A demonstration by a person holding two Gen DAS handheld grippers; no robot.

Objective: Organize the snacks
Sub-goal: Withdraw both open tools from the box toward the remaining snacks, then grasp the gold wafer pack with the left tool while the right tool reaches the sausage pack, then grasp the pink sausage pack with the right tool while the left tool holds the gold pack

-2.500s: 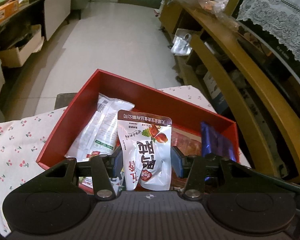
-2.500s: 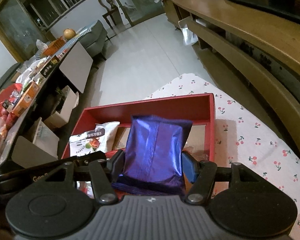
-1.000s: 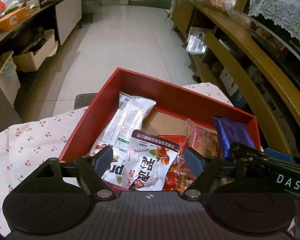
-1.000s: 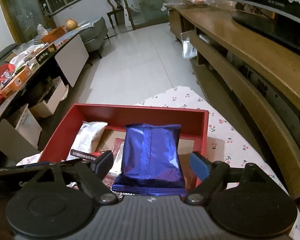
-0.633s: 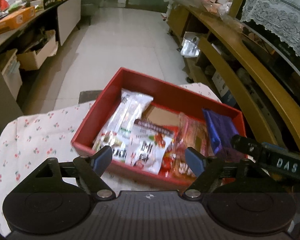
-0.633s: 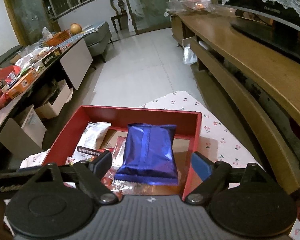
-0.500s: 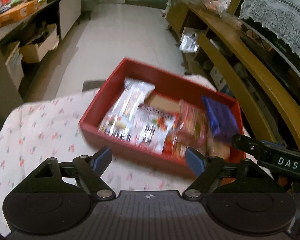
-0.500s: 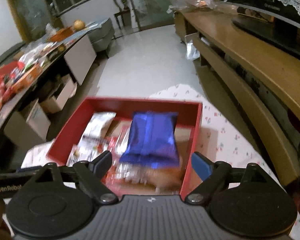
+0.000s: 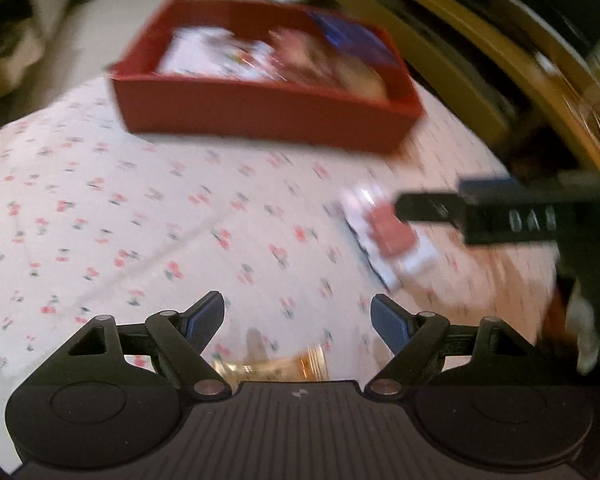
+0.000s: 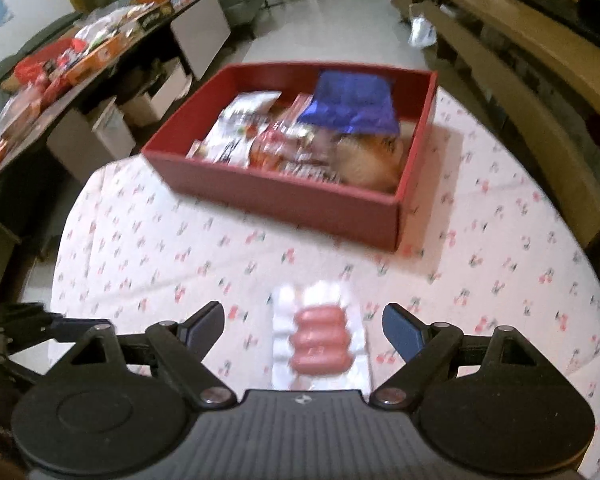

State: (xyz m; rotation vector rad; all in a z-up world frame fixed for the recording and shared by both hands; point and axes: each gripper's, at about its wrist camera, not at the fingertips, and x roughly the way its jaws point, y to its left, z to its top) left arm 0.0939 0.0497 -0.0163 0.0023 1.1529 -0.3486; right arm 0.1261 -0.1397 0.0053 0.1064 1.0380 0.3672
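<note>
The red box stands at the far side of the cherry-print cloth, filled with several snack packets. A blue packet leans in its right end. My left gripper is open over bare cloth, with an amber packet partly hidden just under its body. My right gripper is open too. A clear pack of pink sausages lies flat between its fingers, and the pads stand clear of it. One right finger reaches over that pack in the blurred left wrist view.
A cluttered side table and cardboard boxes stand on the left. A long wooden shelf unit runs along the right. The cloth drops off at the table's rounded edges, and tiled floor lies beyond the box.
Both grippers have drawn back from the red box toward the near side of the table and tipped downward. The sausage pack and the amber packet have come into view.
</note>
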